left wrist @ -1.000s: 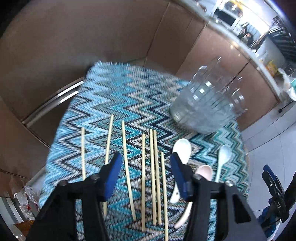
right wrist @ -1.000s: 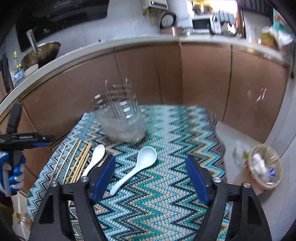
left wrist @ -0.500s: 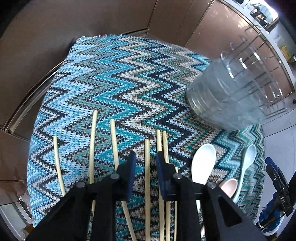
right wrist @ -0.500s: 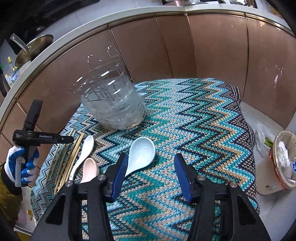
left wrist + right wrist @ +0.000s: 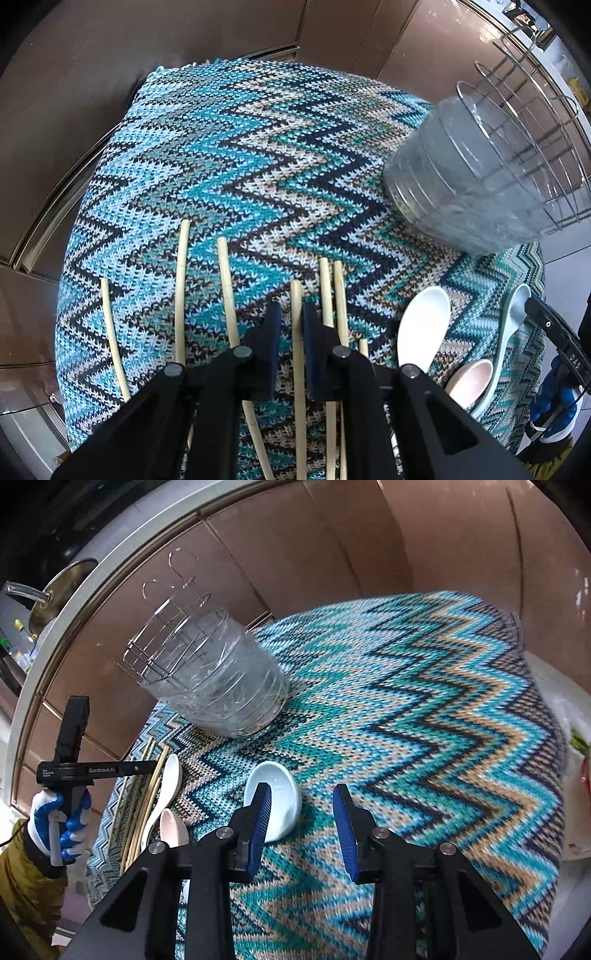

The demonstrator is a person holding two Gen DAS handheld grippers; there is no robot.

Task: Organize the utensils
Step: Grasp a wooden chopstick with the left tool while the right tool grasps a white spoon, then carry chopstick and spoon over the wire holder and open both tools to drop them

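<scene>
The left gripper (image 5: 292, 332) is lowered onto the row of chopsticks on the zigzag cloth (image 5: 258, 155). Its jaws are nearly together around one chopstick (image 5: 296, 317), which runs between the blue pads (image 5: 274, 347); whether the pads actually press on it cannot be told. Two chopsticks (image 5: 330, 291) lie side by side, touching each other, just right of the held one. Three more (image 5: 225, 280) lie spread apart to its left.

The right gripper (image 5: 301, 827) has its jaws apart, low over the cloth. The bowl of the pale blue spoon (image 5: 282, 801) lies at the left finger (image 5: 260, 823), partly behind it, not squarely between the pads. No contact can be confirmed.

Taking the holder (image 5: 480, 177), a clear tub with a wire rack, as landmark: it stands upright on the cloth beyond all utensils. The white spoon (image 5: 423, 328) lies nearest the camera side of it, between the chopsticks and the pale blue spoon. The pink spoon (image 5: 471, 380) lies further from the holder, touching the pale blue spoon's handle.
</scene>
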